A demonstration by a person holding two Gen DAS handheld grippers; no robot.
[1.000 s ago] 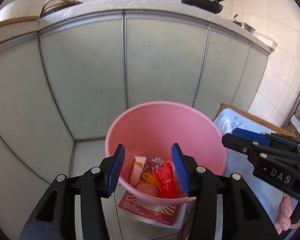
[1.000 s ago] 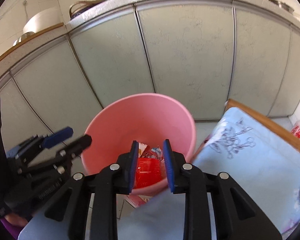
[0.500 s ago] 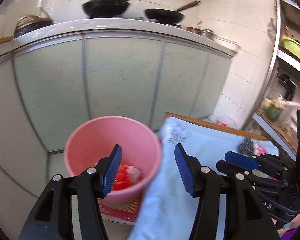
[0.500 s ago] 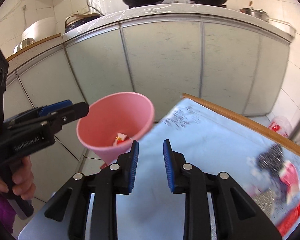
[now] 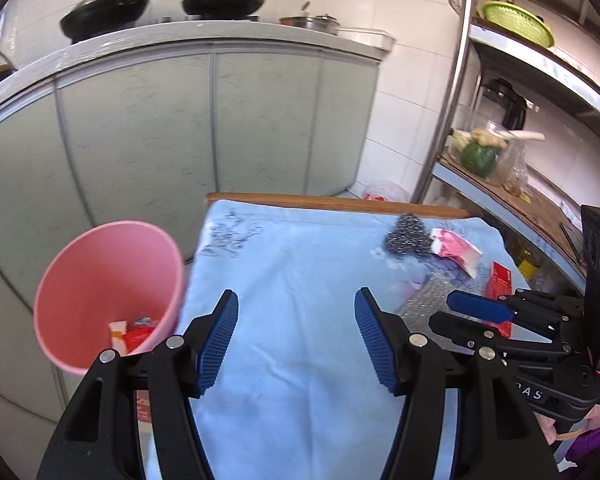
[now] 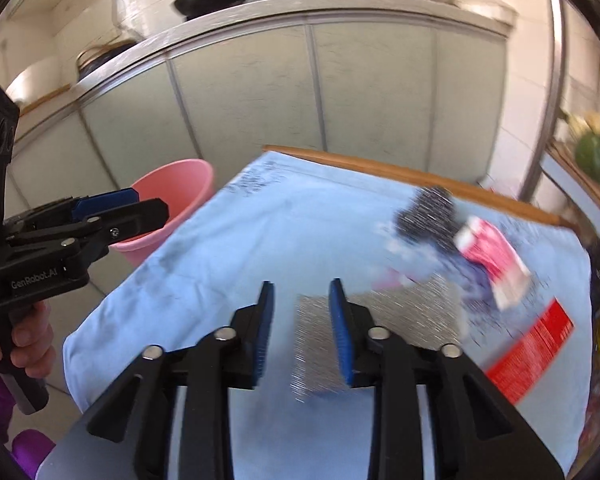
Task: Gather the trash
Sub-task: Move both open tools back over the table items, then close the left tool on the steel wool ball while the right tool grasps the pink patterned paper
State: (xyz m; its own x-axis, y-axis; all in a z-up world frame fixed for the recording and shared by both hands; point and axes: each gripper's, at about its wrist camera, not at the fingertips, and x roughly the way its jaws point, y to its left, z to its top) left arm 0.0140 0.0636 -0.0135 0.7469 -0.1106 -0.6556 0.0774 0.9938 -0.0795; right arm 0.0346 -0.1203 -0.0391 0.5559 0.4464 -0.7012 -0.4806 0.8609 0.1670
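Note:
A pink bin (image 5: 108, 292) holding several wrappers stands on the floor left of a table under a light blue cloth (image 5: 300, 280); it also shows in the right wrist view (image 6: 172, 200). On the cloth's right lie a dark scrubber ball (image 6: 428, 212), a pink-and-white wrapper (image 6: 492, 256), a silvery bubble-wrap sheet (image 6: 380, 320) and a red box (image 6: 532, 344). My left gripper (image 5: 296, 336) is open and empty above the cloth's front. My right gripper (image 6: 302, 328) is open and empty above the bubble-wrap sheet's left edge.
Grey-green cabinet doors (image 5: 180, 128) stand behind the table, with pans (image 5: 224, 2) on the counter above. A metal shelf rack (image 5: 500, 152) with jars and a green vegetable stands to the right. A red carton lies on the floor under the bin (image 5: 144, 404).
Both grippers have swung right from over the pink bin to over the table. The right gripper's jaws have opened wider. The red wrapper it held earlier now lies in the bin.

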